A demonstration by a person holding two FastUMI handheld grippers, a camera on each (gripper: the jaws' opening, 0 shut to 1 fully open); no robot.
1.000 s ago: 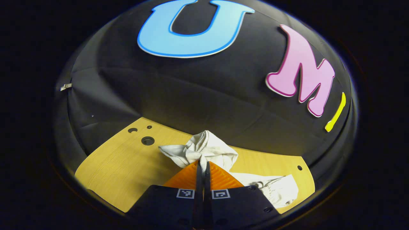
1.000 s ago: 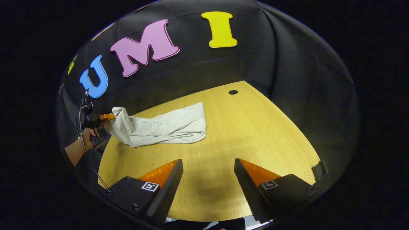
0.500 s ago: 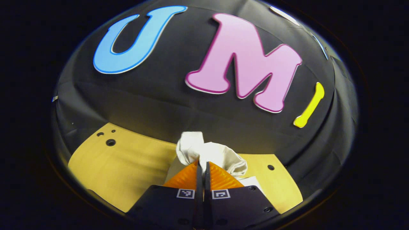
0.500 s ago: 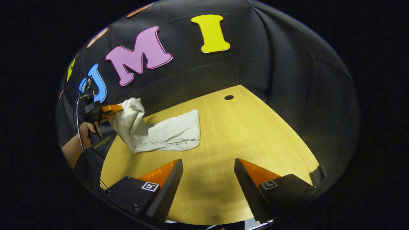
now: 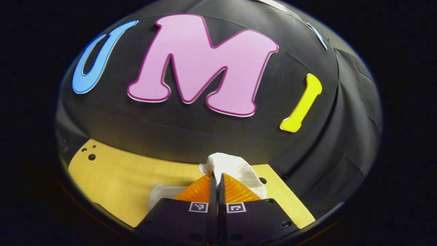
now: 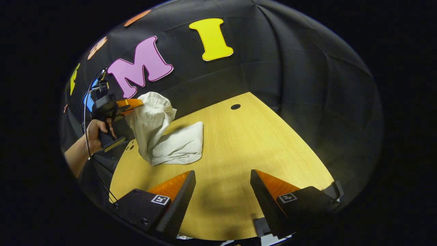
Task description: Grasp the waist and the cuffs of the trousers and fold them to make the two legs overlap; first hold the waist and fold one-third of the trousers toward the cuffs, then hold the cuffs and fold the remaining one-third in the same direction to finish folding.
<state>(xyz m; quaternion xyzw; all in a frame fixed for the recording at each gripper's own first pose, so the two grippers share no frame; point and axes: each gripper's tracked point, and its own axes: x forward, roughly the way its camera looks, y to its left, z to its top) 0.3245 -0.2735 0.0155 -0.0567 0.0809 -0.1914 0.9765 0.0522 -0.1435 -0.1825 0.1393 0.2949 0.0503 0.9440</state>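
Trousers (image 6: 160,136) end is now lifted higher by the pinching left hand-held gripper (image 5: 216,177) for folding over; right hand-held gripper (image 6: 222,191) is held spread above the counter (image 6: 259,143).

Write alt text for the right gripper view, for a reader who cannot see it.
The left gripper, held in a person's hand, lifts one end of the pale trousers above the wooden table, while the rest of the cloth lies folded on the tabletop. The right gripper hangs open over bare wood in the foreground, apart from the trousers.
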